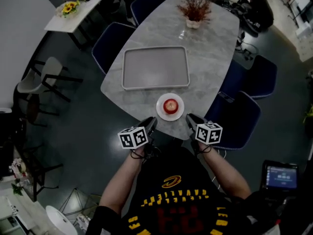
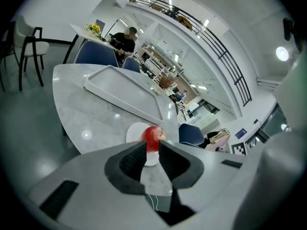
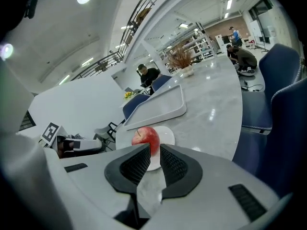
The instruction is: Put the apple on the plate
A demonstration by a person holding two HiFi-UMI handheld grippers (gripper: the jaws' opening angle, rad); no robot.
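**Head view.** Nearest the camera, the person's black shirt (image 1: pixel 168 204) with yellow lettering fills the lower edge. Two bare forearms reach forward from it, and each hand holds one gripper.

- One grey marbled table (image 1: pixel 215 58) takes up the centre.
- Four blue chairs (image 1: pixel 115 45) can be counted round the table, two on each long side.
- One pale rectangular tray (image 1: pixel 155 67) lies at mid-table with nothing in it.
- One vase of reddish dried sprigs (image 1: pixel 194 9) stands at the far end of the table.
- One white plate (image 1: pixel 160 110) sits between the tray and the near table edge, apart from the tray.
- The single red apple (image 1: pixel 170 105) rests upright on the middle of the plate.

**Grippers.** The left gripper (image 1: pixel 150 125) and the right gripper (image 1: pixel 191 120) hover at the near table edge, one on either side of the plate. Neither touches the plate or the apple. Each gripper view shows its own two black ribbed jaws standing a narrow gap apart with nothing between them. The apple and plate appear beyond that gap.

**Differences between views.**
- The head view alone shows both forearms together and a small lit screen (image 1: pixel 281 175) at lower right. It also looks down on a white side table (image 1: pixel 73 13) bearing yellow flowers.
- The two gripper views add a seated person (image 2: pixel 125 38) at that side table, and a railed gallery overhead.
- Each gripper view also catches a square marker of the other gripper at its edge.
- The right gripper view alone shows two further people (image 3: pixel 242 56) far off at its right.
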